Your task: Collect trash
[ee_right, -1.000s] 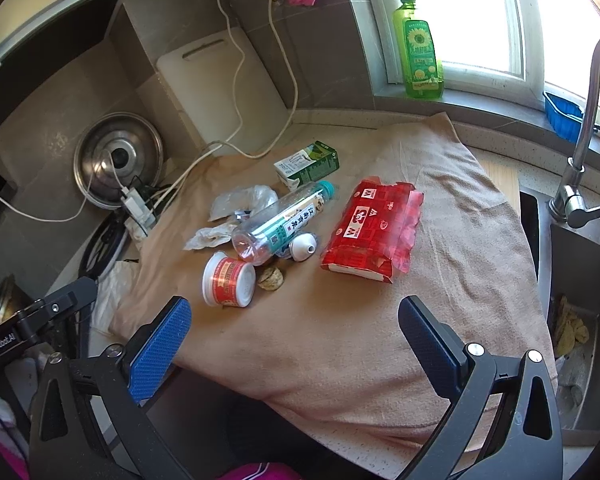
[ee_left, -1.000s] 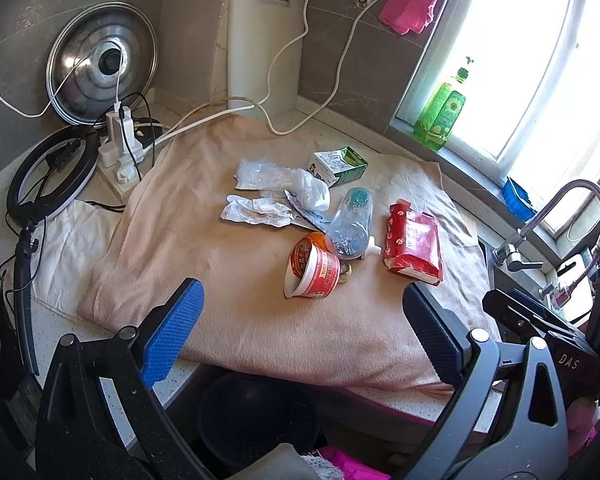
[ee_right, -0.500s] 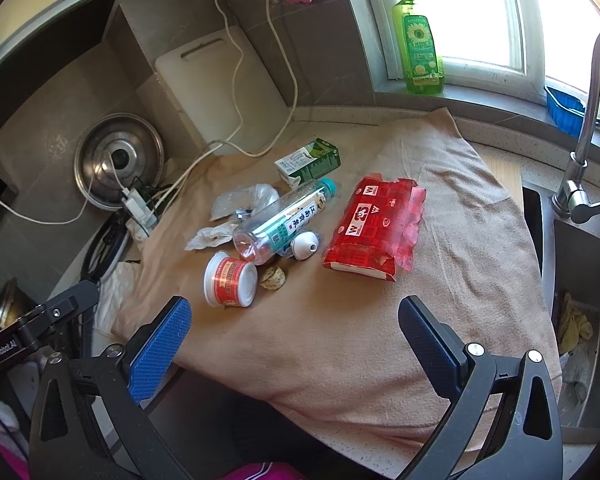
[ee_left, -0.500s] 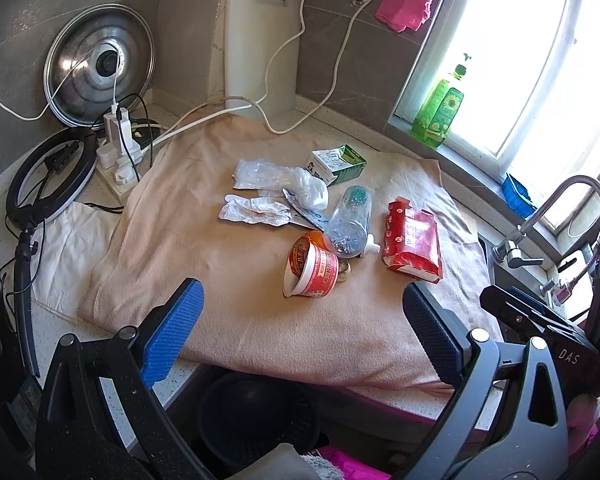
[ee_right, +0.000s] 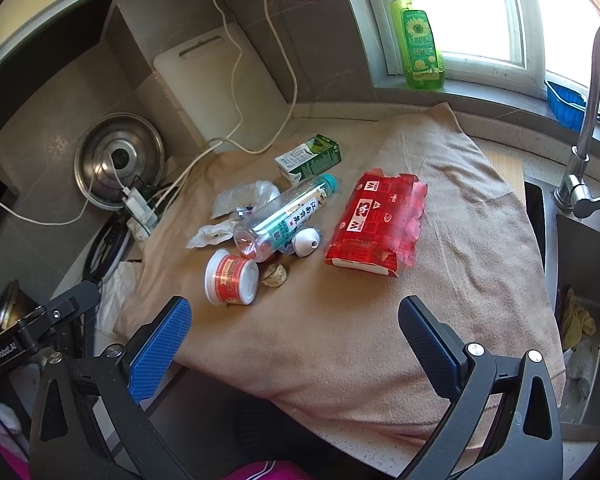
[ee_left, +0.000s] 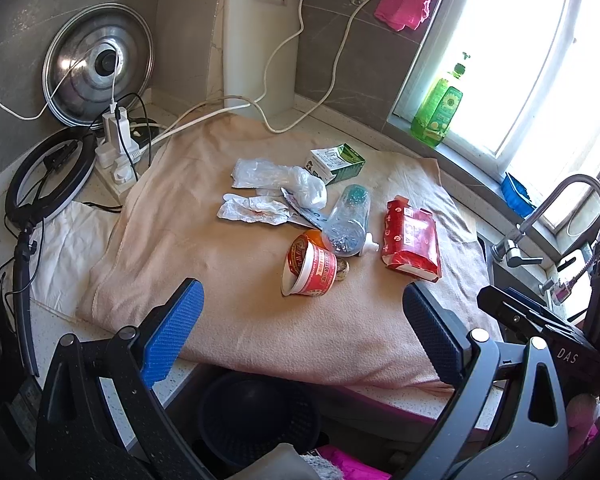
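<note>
Trash lies on a beige towel (ee_left: 204,240) on the counter: a red-and-white cup (ee_left: 312,268) on its side, a clear plastic bottle (ee_left: 348,220), a red wrapper pack (ee_left: 412,236), a green carton (ee_left: 336,164), crumpled clear plastic (ee_left: 280,178) and a nutshell (ee_right: 274,274). The same cup (ee_right: 232,278), bottle (ee_right: 284,216), pack (ee_right: 376,224) and carton (ee_right: 310,156) show in the right wrist view. My left gripper (ee_left: 300,332) is open and empty, above the towel's near edge. My right gripper (ee_right: 296,338) is open and empty, short of the trash.
A dark bin (ee_left: 256,416) sits below the counter edge. A pot lid (ee_left: 100,68), power strip with cables (ee_left: 116,152), ring light (ee_left: 48,176) and white cutting board (ee_left: 260,44) stand at back left. A sink with faucet (ee_right: 584,152) is right; green soap bottle (ee_right: 418,44) on the sill.
Both grippers have drifted slightly; the view shifted a little. Nothing on the towel has moved and both grippers stay open.
</note>
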`<state>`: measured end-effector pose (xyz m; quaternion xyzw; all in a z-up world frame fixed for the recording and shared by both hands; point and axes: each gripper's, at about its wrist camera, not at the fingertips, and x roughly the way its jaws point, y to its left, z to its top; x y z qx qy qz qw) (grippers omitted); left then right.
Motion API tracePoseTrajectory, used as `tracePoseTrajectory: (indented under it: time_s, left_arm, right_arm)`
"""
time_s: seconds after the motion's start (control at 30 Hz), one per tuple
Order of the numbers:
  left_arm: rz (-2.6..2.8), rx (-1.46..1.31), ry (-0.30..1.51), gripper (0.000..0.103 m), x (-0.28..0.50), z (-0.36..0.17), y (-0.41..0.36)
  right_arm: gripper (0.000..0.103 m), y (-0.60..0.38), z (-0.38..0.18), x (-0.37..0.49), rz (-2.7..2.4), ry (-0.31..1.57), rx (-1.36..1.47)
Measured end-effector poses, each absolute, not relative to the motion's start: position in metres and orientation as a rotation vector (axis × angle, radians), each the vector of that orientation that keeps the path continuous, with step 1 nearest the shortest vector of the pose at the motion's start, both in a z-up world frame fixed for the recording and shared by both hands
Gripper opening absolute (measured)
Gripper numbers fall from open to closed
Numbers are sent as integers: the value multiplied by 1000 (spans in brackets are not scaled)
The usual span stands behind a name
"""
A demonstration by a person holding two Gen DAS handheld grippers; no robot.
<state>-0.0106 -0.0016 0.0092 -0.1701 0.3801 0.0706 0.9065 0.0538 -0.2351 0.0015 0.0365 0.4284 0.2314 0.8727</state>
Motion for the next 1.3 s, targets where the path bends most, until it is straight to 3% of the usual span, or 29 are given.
tracePoseTrajectory:
  time_s: [1.3]
  left_arm:
    - [197,-363,823,101,2,-7,18]
  right_arm:
    - [102,-258,-10,80,403,902,114]
